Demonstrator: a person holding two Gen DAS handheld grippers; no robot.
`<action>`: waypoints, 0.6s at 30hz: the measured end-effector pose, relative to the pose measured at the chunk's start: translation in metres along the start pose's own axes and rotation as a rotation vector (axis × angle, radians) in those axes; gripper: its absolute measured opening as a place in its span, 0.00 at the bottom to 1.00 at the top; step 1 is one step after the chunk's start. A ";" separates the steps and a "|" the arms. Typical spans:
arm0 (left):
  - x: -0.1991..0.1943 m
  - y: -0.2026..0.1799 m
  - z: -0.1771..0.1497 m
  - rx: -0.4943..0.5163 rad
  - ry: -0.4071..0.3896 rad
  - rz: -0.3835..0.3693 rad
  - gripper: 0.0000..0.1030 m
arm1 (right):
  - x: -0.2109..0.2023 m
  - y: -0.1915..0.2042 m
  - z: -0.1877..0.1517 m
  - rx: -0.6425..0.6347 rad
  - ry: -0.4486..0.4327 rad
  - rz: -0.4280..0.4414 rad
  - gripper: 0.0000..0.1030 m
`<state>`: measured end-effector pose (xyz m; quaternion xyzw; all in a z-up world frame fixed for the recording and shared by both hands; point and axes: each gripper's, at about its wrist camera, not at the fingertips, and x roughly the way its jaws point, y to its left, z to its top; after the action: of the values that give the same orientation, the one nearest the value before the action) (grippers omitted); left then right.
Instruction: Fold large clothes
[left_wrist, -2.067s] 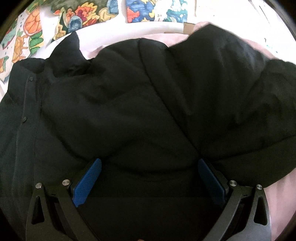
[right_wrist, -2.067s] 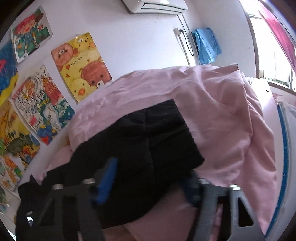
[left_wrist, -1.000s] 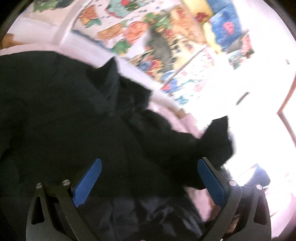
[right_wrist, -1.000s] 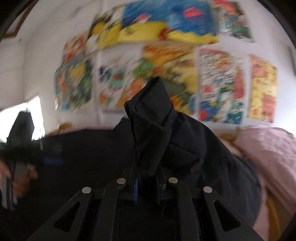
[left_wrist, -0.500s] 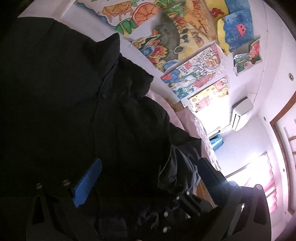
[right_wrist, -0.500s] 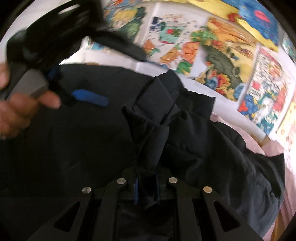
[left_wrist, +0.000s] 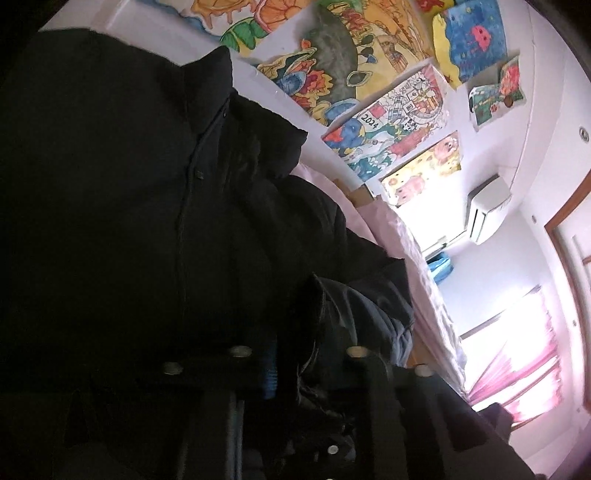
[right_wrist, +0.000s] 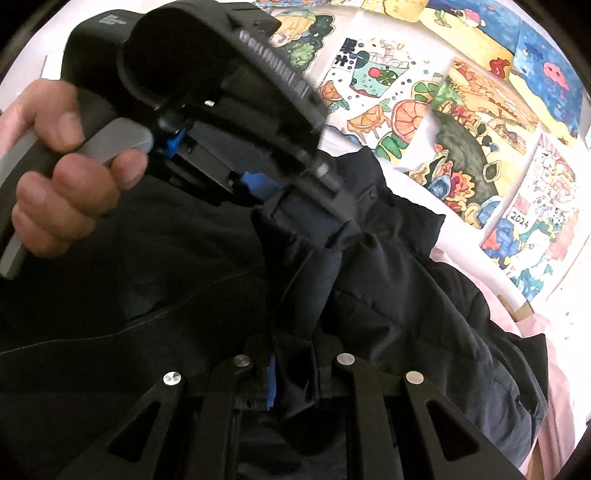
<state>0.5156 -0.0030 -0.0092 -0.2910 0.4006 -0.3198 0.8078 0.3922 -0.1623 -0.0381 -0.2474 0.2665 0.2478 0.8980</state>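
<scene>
Right gripper (right_wrist: 293, 373), nearest, is clamped on a fold of the black padded jacket (right_wrist: 388, 295), cloth pinched between its blue pads. Just beyond that fold, the left gripper (right_wrist: 266, 195), squeezed by a bare hand (right_wrist: 62, 166), is closing its jaws on the jacket's collar edge, cloth between them. The jacket lies spread over pink bedding (left_wrist: 417, 258). Behind the jacket, colourful children's drawings (right_wrist: 461, 122) cover the white wall
</scene>
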 end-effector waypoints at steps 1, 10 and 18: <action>-0.001 0.000 0.000 0.001 -0.008 -0.001 0.09 | -0.001 0.000 0.001 0.000 -0.003 -0.001 0.14; -0.029 -0.013 0.009 0.093 -0.131 0.152 0.03 | -0.027 -0.007 0.007 0.024 -0.065 0.046 0.48; -0.078 -0.017 0.024 0.177 -0.281 0.329 0.02 | -0.056 -0.066 0.008 0.170 -0.150 -0.109 0.63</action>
<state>0.4935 0.0496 0.0511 -0.1914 0.2968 -0.1738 0.9193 0.3919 -0.2252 0.0217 -0.1651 0.2050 0.1930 0.9452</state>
